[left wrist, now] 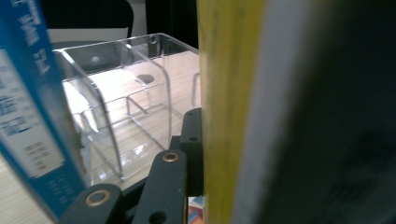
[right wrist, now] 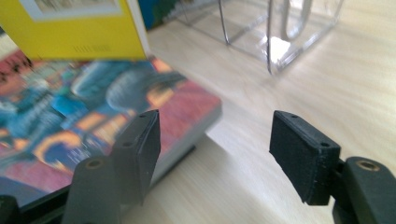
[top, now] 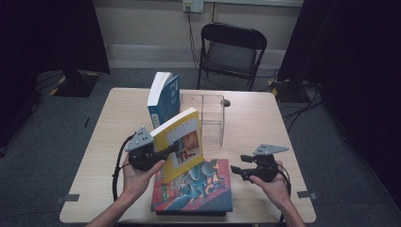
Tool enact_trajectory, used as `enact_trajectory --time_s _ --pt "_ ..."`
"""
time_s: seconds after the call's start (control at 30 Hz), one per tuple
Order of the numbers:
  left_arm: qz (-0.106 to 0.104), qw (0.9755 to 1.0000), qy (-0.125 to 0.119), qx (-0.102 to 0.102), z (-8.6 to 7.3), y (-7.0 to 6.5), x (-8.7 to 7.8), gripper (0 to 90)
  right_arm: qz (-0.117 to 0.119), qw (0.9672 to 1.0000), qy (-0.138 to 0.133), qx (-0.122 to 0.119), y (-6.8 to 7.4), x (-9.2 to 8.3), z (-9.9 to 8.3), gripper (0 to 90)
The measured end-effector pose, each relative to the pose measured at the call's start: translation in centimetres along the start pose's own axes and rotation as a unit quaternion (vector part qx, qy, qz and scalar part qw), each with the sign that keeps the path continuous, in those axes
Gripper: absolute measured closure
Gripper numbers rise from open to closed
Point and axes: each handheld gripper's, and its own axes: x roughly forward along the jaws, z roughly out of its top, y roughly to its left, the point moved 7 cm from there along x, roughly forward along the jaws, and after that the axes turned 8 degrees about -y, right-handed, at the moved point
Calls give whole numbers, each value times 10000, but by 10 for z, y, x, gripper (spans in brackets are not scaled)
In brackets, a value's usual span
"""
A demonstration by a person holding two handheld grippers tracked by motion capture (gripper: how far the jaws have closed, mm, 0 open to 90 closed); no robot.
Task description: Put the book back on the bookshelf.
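Our left claw (top: 172,147) grips the yellow paperback book (top: 182,142) upright above the surface (top: 255,127); our right claw (top: 240,171) hangs wide, empty. Next we judge: slot it into the clear acrylic rack (top: 208,116).

On the pale wooden table (top: 118,118), a clear acrylic organiser (top: 208,116) stands behind a large colourful picture book (top: 196,189) lying flat; an upright blue paperback (top: 163,97) stands left of the organiser, and a yellow paperback (top: 182,142) is raised between them.
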Motion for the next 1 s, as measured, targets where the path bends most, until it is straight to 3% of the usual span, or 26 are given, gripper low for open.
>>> enact_trajectory --time_s 0.07,0.17,0.23,0.47,0.67,0.77,0.87,1.0 --pt "77 10000 -16 -34 0 4 -2 756 -82 9999 92 12 -5 1 -7 337" --pt "161 9999 6 -23 2 10 -2 756 -446 9984 342 -75 -20 3 -18 329" --pt "250 9996 -6 -89 2 14 -3 756 -578 9975 397 19 -28 4 -22 321" --pt "629 9980 -46 2 10 23 -2 757 -839 9936 721 214 -49 12 -39 279" --pt "684 9976 -74 -114 15 23 9 757 -837 9926 876 103 -45 18 -45 231" --pt "717 9974 -98 -39 19 22 14 757 -957 9906 975 67 -48 21 -48 202" --pt "832 9965 -76 54 22 24 18 757 -985 9907 938 48 -50 22 -51 183" --pt "855 9959 -265 -148 28 29 24 757 -1021 9914 820 -28 -51 22 -53 174"
